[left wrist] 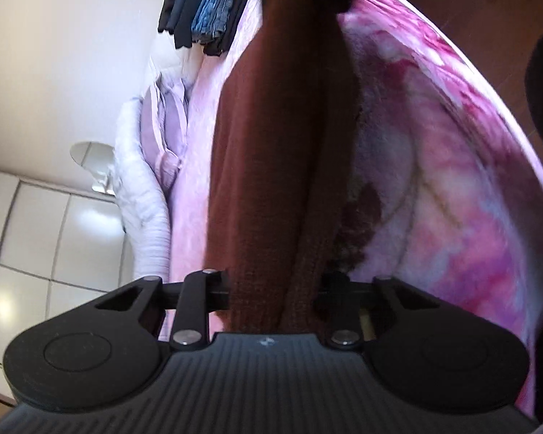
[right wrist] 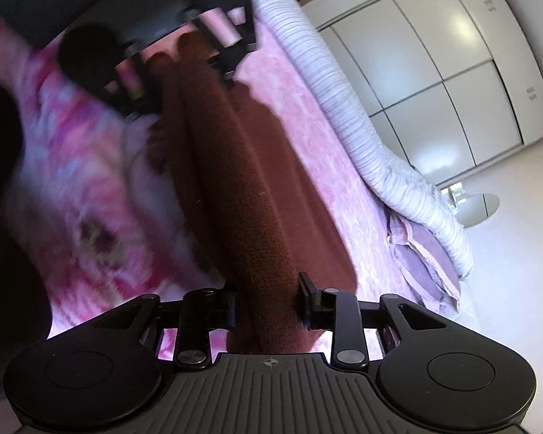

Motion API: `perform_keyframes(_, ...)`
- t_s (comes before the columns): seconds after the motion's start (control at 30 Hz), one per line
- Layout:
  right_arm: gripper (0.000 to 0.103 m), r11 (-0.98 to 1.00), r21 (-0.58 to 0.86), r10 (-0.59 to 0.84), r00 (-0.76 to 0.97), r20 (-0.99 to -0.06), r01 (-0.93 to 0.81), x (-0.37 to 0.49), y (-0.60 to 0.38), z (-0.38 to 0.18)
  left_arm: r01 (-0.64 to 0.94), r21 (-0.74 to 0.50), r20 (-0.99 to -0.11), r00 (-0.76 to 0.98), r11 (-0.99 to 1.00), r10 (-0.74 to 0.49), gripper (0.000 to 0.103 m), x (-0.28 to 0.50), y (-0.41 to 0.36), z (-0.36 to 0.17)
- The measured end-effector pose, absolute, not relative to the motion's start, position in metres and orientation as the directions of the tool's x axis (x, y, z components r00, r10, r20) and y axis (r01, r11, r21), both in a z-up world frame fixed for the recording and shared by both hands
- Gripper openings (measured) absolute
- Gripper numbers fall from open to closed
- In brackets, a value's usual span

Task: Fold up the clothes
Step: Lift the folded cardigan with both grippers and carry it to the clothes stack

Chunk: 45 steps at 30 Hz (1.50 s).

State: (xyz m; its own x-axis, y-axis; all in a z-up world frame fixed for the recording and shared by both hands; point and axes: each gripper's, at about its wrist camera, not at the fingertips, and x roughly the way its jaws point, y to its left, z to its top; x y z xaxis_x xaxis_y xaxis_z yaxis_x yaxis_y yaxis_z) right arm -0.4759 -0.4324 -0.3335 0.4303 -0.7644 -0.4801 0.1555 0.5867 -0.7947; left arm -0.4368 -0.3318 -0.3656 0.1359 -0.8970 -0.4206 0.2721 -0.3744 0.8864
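Note:
A dark red-brown knit garment (left wrist: 271,152) hangs stretched between my two grippers above a pink bed. My left gripper (left wrist: 275,289) is shut on one end of it; the cloth fills the gap between the jaws. My right gripper (right wrist: 268,307) is shut on the other end of the garment (right wrist: 235,181). In the right wrist view the left gripper (right wrist: 184,58) shows at the far end, clamped on the cloth. The fingertips are hidden by the fabric in both views.
Under the garment lies a pink tie-dye fleece blanket (left wrist: 452,166) on a pink bedspread (right wrist: 322,152). A stack of folded dark and denim clothes (left wrist: 210,7) sits far on the bed. A striped white duvet (right wrist: 362,108), lilac pillows (left wrist: 166,115) and white wardrobe doors (right wrist: 434,72) lie beyond.

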Motion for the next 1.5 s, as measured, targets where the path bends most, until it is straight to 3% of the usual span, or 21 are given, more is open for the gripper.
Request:
perform_keyframes(0.1, 0.044, 0.550, -0.825, -0.783, 0.422, -0.456, 0.130, -0.472, -0.432, -0.346, 0.337, 0.859, -0.447, 0.128, -0.385, -0.885, 0.021, -0.434, -0.332, -0.362)
perform_keyframes(0.27, 0.047, 0.486, -0.870, -0.812, 0.411, -0.414, 0.085, -0.464, -0.430, -0.367, 0.493, 0.764, -0.523, 0.096, -0.416, -0.847, 0.021, -0.426, -0.344, -0.340)
perform_keyframes(0.37, 0.047, 0.446, -0.893, -0.828, 0.405, -0.387, 0.058, -0.460, -0.429, -0.380, 0.485, 0.761, -0.534, 0.090, -0.432, -0.841, 0.021, -0.424, -0.344, -0.335)
perform_keyframes(0.43, 0.045, 0.449, -0.891, -0.828, 0.402, -0.391, 0.060, -0.460, -0.430, -0.376, 0.447, 0.778, -0.531, 0.093, -0.442, -0.842, 0.021, -0.426, -0.340, -0.337)
perform_keyframes(0.47, 0.034, 0.458, -0.887, -0.826, 0.401, -0.397, 0.065, -0.461, -0.431, -0.371, 0.426, 0.788, -0.529, 0.097, -0.445, -0.843, 0.021, -0.428, -0.339, -0.340)
perform_keyframes(0.5, 0.030, 0.466, -0.882, -0.823, 0.400, -0.403, 0.070, -0.462, -0.432, -0.367, 0.407, 0.796, -0.527, 0.101, -0.448, -0.844, 0.020, -0.430, -0.338, -0.341)
perform_keyframes(0.6, 0.027, 0.491, -0.867, -0.815, 0.396, -0.422, 0.085, -0.465, -0.434, -0.353, 0.383, 0.808, -0.517, 0.092, -0.449, -0.851, 0.018, -0.432, -0.329, -0.333)
perform_keyframes(0.87, 0.026, 0.500, -0.858, -0.808, 0.419, -0.413, 0.117, -0.486, -0.400, -0.297, 0.340, 0.820, -0.494, 0.012, -0.461, -0.870, 0.018, -0.442, -0.280, -0.296)
perform_keyframes(1.1, 0.026, 0.465, -0.868, -0.836, 0.408, -0.366, 0.175, -0.523, -0.348, -0.262, 0.328, 0.851, -0.418, -0.053, -0.411, -0.907, 0.018, -0.461, -0.262, -0.254)
perform_keyframes(1.33, 0.026, 0.423, -0.857, -0.865, 0.414, -0.285, 0.293, -0.560, -0.371, -0.234, 0.322, 0.861, -0.376, -0.115, -0.393, -0.919, 0.018, -0.480, -0.316, -0.224)
perform_keyframes(1.5, 0.026, 0.425, -0.835, -0.864, 0.430, -0.260, 0.349, -0.578, -0.414, -0.224, 0.306, 0.850, -0.399, -0.155, -0.428, -0.904, 0.018, -0.489, -0.376, -0.211)
